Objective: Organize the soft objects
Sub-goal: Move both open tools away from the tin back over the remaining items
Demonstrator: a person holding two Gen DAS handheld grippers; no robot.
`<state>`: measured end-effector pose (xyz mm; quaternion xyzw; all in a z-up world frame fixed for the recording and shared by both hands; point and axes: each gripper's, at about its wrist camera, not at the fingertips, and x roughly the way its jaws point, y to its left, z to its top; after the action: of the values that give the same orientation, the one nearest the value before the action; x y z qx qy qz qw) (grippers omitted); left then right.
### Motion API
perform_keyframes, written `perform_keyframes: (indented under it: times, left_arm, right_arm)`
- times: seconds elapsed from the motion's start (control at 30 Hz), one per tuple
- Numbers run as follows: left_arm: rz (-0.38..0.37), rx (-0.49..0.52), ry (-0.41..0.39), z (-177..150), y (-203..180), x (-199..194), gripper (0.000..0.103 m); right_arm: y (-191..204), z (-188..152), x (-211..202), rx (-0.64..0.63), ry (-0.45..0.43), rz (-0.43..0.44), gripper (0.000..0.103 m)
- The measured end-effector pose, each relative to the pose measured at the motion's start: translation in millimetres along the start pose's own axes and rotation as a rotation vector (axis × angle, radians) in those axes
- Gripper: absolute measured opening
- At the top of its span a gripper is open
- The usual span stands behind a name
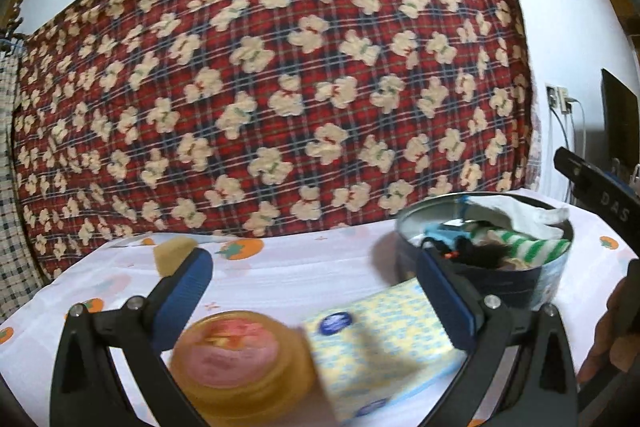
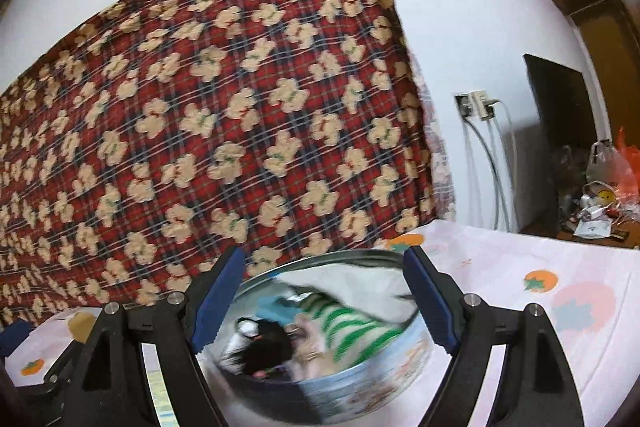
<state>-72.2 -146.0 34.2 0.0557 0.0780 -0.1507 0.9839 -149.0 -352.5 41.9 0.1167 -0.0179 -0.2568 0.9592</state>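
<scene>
Between the blue pads of the left gripper (image 1: 312, 291), in the left wrist view, a yellow-and-white tissue pack (image 1: 384, 339) lies on the desk (image 1: 300, 267), touching an amber jar (image 1: 240, 359) with a pink top on its left. These jaws stand wide and hold nothing; the pack sits inside their span but I see no pad pressing it. To the right and farther off stands the round tin (image 1: 552, 287), already holding a green-striped sock (image 1: 532, 247), something black and a white cloth. A small tan sponge (image 1: 174, 255) rests at the far left, just behind the left pad. Judging by this, the pack is the next soft thing to lift; it would be best to close across its short sides, clear of the jar, and squeeze gently so it does not buckle. From the right wrist view, the right gripper (image 2: 324, 297) hovers over the tin, its jaws also wide and empty, the striped sock visible below between them. Motion blur smears the tin's contents there.
</scene>
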Motion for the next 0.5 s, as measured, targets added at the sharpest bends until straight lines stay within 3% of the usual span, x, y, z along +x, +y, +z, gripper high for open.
perform_keyframes:
  times: [0.5]
  left_arm:
    - [0.188, -0.061, 0.039, -16.1, 116.7, 1.1, 0.103]
  right_arm:
    - [111.0, -31.0, -24.6, -0.041, 0.049, 0.207, 0.083]
